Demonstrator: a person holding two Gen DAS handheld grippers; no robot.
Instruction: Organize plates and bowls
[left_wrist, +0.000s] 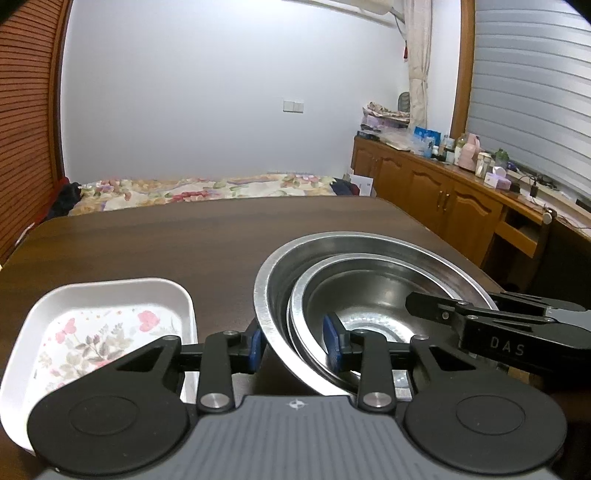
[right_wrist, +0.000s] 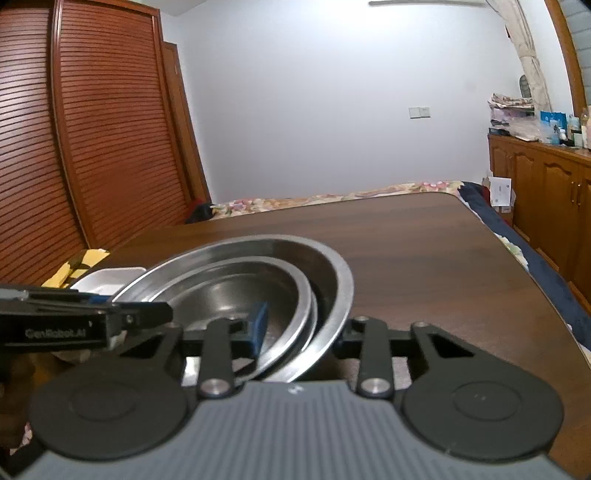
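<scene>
Two steel bowls sit nested on the dark wooden table (left_wrist: 184, 240): a large bowl (left_wrist: 369, 243) with a smaller bowl (left_wrist: 369, 291) inside it. My left gripper (left_wrist: 293, 345) is shut across both near rims, one blue pad (left_wrist: 255, 345) outside the large bowl, the other inside the small one. From the opposite side, my right gripper (right_wrist: 301, 332) is shut on the large bowl (right_wrist: 332, 273) and small bowl (right_wrist: 229, 280); its left pad (right_wrist: 260, 325) is inside, its right pad is hidden behind the bowl wall. A white floral rectangular plate (left_wrist: 110, 332) lies just left of the bowls.
A bed with a floral cover (left_wrist: 203, 188) runs along the table's far edge. Wooden cabinets (left_wrist: 443, 199) with clutter on top stand at the right. Louvred wardrobe doors (right_wrist: 92, 147) stand at the left. A yellow-and-black item (right_wrist: 81, 262) lies by the plate (right_wrist: 107, 278).
</scene>
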